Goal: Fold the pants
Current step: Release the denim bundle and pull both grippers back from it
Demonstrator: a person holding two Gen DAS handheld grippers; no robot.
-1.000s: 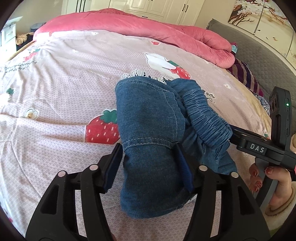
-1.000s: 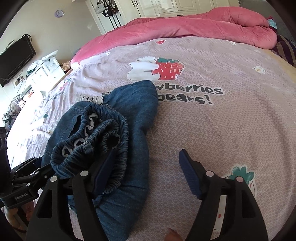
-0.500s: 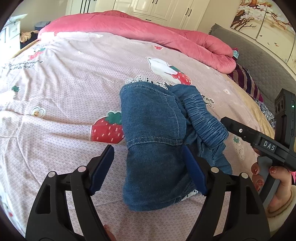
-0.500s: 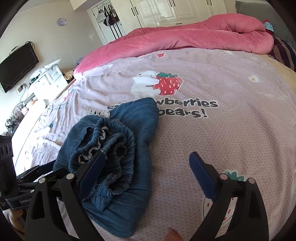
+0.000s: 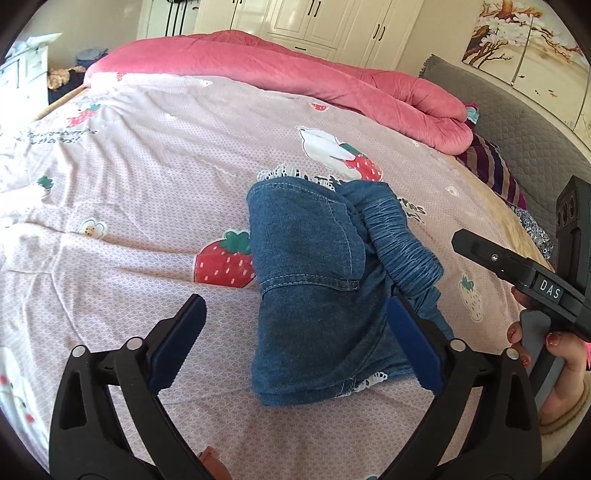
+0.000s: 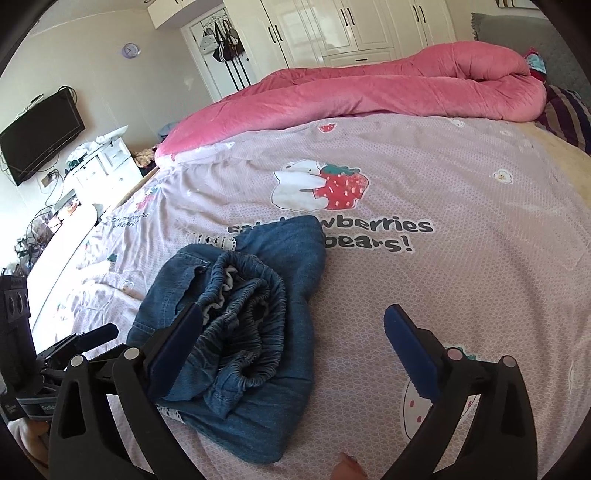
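Folded blue jeans [image 5: 310, 258] lie in a compact bundle on the strawberry-print bedsheet [image 5: 147, 177], the elastic waistband [image 6: 255, 314] bunched on top. My left gripper [image 5: 295, 306] straddles the near end of the bundle. Its jaws are opening, the left pad stands off the denim and nothing is pressed. My right gripper [image 6: 291, 312] hovers at the bundle's other side, jaws also opening. Its left finger [image 6: 177, 343] sits over the waistband and its right finger [image 6: 410, 350] over bare sheet. A hand [image 5: 565, 350] with painted nails holds the right tool.
A rolled pink quilt [image 5: 295, 77] lies along the far side of the bed. A striped pillow [image 5: 491, 166] and a grey headboard [image 5: 524, 140] are at the right. White wardrobes [image 6: 362, 29], a dresser [image 6: 103, 162] and a wall TV [image 6: 40, 133] stand beyond the bed.
Both grippers' jaws have spread wider. The left one has let go of the jeans bundle it was squeezing. The right one has drawn back a little from the waistband.
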